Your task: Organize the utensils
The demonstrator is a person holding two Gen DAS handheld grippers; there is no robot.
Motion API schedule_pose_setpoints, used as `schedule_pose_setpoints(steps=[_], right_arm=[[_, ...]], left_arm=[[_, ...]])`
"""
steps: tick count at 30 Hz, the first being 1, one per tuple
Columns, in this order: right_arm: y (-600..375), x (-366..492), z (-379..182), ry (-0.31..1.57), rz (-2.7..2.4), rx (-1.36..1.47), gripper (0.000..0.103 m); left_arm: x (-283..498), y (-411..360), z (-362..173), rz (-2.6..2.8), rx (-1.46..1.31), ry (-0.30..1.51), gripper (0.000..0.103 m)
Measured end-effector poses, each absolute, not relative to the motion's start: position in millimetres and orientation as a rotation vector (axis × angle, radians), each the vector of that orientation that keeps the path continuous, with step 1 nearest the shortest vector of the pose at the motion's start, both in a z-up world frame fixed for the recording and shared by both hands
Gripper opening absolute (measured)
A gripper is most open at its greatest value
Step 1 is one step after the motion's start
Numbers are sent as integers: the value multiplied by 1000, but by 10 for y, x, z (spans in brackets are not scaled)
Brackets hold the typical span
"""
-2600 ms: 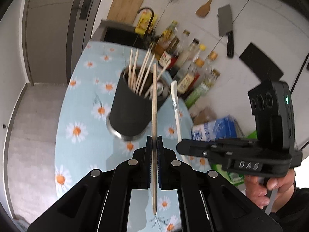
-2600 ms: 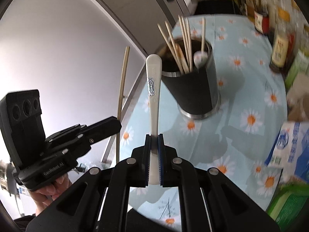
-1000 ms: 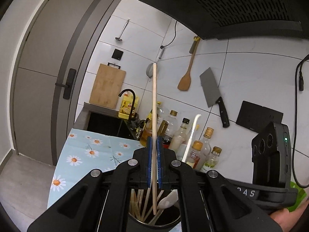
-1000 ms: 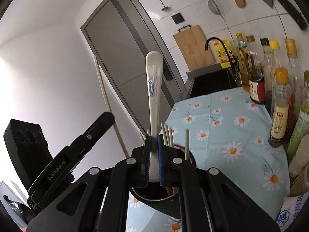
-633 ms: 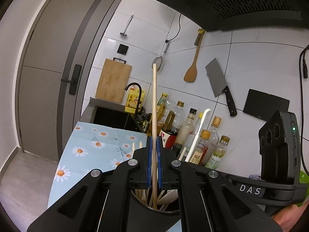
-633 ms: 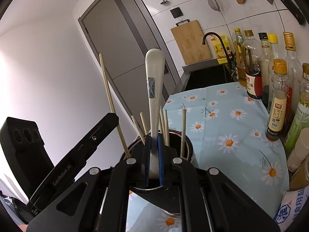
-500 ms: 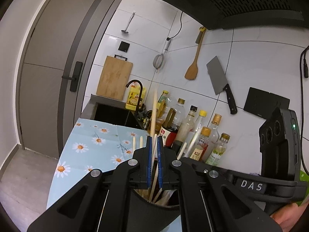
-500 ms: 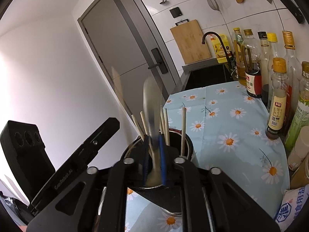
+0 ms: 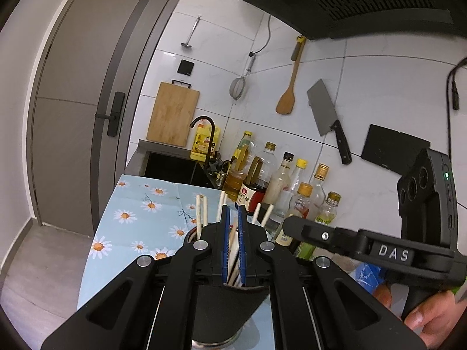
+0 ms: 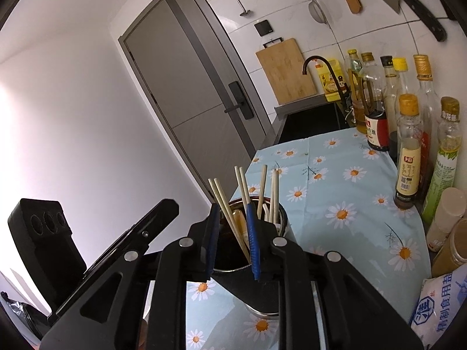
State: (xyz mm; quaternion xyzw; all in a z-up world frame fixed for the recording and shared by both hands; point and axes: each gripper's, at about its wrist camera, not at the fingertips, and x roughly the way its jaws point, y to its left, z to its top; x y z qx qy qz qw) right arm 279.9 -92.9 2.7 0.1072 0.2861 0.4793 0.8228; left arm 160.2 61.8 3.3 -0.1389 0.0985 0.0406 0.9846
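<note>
A black utensil holder (image 9: 230, 312) with a steel rim (image 10: 281, 218) stands on the daisy tablecloth, directly under both grippers. Several pale chopsticks (image 10: 224, 201) stick out of it. My left gripper (image 9: 232, 207) hovers over its mouth with the jaws almost together. A pale chopstick (image 9: 232, 250) shows in the thin slit between them and runs down into the holder. My right gripper (image 10: 231, 207) is over the holder too, its jaws opening, and nothing is pressed between the pads. The white spoon (image 10: 239, 221) stands inside the holder below them.
A row of sauce and oil bottles (image 10: 408, 151) lines the tiled wall on the right. Behind are a dark sink with a faucet (image 10: 318, 67) and a cutting board (image 9: 173, 113). A cleaver (image 9: 327, 116) hangs on the wall. A blue salt bag (image 10: 437, 309) lies at front right.
The chopstick and the spoon have slid down out of the jaws into the holder. The right jaws have parted. Both grippers have come closer over the holder.
</note>
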Motion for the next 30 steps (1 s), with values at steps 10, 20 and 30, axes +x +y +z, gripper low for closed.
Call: schedule_pose_setpoints(steps=[10,20,30], right_arm=[[-1295,2573,261,557,1016,244,29],[-1713,2248,454,495,996,180,56],[-2035,1979,449,496,973,133,98]], left_arm=[[1320,404,227,75,-224,222,15],[1034,145,352,100,-208,317,58],[828,-138,312,145,-210,419,96]])
